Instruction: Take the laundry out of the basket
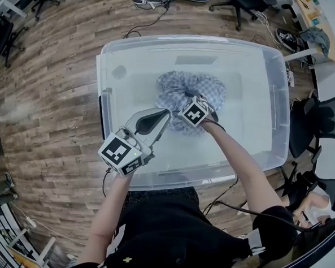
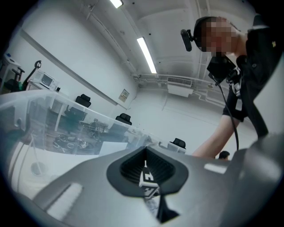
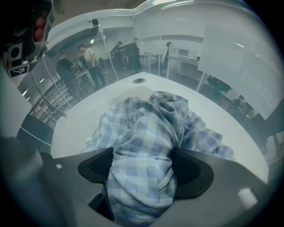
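While the right gripper reaches down into the clear plastic bin, jaws clamped on a bunched fold of the blue checked garment, the left gripper hovers over the bin's near side, jaws together and empty. The bin stands on a wood-plank floor near office chairs. The garment lies mid-bin.

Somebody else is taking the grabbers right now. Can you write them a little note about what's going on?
Left gripper: shut, nothing in it, at the near left part of the bin.
Right gripper: down inside the bin, closed on a fold of the checked cloth.
Checked cloth: bunched on the bin floor, the only laundry in view.
Done: the grab.
Left: lift the cloth up and out of the bin.
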The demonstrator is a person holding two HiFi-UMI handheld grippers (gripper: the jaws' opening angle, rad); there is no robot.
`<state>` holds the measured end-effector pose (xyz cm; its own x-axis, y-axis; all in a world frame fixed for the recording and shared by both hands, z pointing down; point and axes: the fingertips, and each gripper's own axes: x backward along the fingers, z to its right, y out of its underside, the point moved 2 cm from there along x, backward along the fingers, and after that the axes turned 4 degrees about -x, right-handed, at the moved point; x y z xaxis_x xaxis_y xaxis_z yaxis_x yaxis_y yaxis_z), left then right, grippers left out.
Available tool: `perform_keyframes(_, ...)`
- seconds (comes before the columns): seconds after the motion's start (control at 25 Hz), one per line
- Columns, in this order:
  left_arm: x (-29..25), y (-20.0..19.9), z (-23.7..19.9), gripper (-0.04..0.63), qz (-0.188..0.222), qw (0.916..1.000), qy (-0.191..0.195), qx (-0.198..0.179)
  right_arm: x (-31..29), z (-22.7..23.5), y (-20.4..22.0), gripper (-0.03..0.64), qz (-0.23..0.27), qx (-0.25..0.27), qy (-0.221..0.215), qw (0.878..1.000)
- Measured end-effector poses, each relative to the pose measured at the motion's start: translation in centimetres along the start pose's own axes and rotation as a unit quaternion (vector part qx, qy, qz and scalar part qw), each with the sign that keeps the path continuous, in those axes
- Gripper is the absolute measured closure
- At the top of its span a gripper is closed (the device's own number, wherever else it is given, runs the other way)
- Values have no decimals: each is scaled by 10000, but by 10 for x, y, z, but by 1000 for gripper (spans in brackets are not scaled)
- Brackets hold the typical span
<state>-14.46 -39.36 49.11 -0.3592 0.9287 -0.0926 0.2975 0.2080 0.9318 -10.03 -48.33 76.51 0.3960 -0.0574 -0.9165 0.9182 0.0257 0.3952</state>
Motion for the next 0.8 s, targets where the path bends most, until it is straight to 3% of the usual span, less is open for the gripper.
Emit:
perform_keyframes(0.16,1,0,-1,588,-19,10000,-24,-48,0,-1,-7,309,78,-186,80,9998)
perform_keyframes(0.4,0,-3,-1,588,37,10000,-36,-63,0,-2,-14,434,56,-296,-49,9995)
perform_keyframes(0.56,1,-4,-3,588,70,9999,-54,-71,7,-2,-14,448,101,-592,-152,9981)
perform_keyframes(0.8,2,-7,-3,588,106,9999,-39,-87,30,-2,-22,457,289,-605,-122,9977)
